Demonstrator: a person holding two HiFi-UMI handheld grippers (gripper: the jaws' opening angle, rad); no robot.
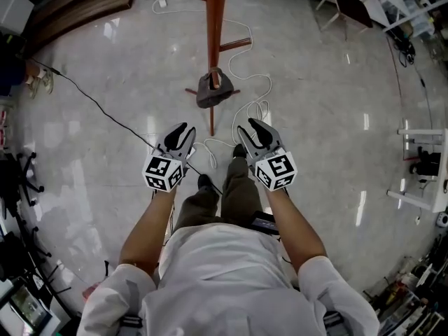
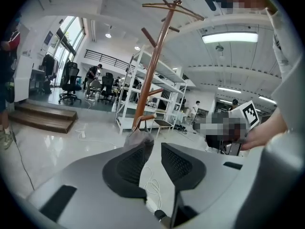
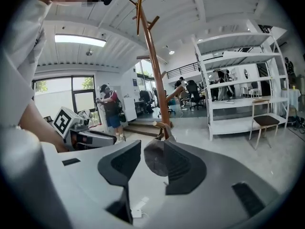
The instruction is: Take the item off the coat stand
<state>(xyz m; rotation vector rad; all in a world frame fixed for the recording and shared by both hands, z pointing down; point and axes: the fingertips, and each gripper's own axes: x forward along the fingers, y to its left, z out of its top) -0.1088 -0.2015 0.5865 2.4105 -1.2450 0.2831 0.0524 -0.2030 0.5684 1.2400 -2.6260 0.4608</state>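
head view: person stands facing the coat stand [image 1: 215, 19], both arms forward, left gripper [image 1: 183, 130] and right gripper [image 1: 253, 126] level with each other on either side of the pole line. judged as the approach step; nothing gripped yet.

fingers: both pairs stand wide apart and empty. in the right gripper view the item shows through the gap, but the head view puts it well ahead of the tips, so it is sighted, not held. same for the left, where it sits just past the left finger's tip.

item [image 1: 212, 89]: hangs on a low peg of the stand, close against the pole on the side toward the person, well below the top pegs. probably draped there so it stays put under its own weight.

materials:
- item: soft grey fabric, slumped and rounded; cap or pouch, cannot tell which.
- stand: reddish-brown wood, slim round pole, short pegs angled upward, so the item likely needs a lift up and off, not a straight pull.
- finger pads: dark, ribbed mesh texture, set in smooth grey shells.
- floor [image 1: 315, 117]: pale, glossy, mirror-like glare.
- white cable [image 1: 255, 82]: thin, looped loosely round the stand's foot; a snag risk for the feet.
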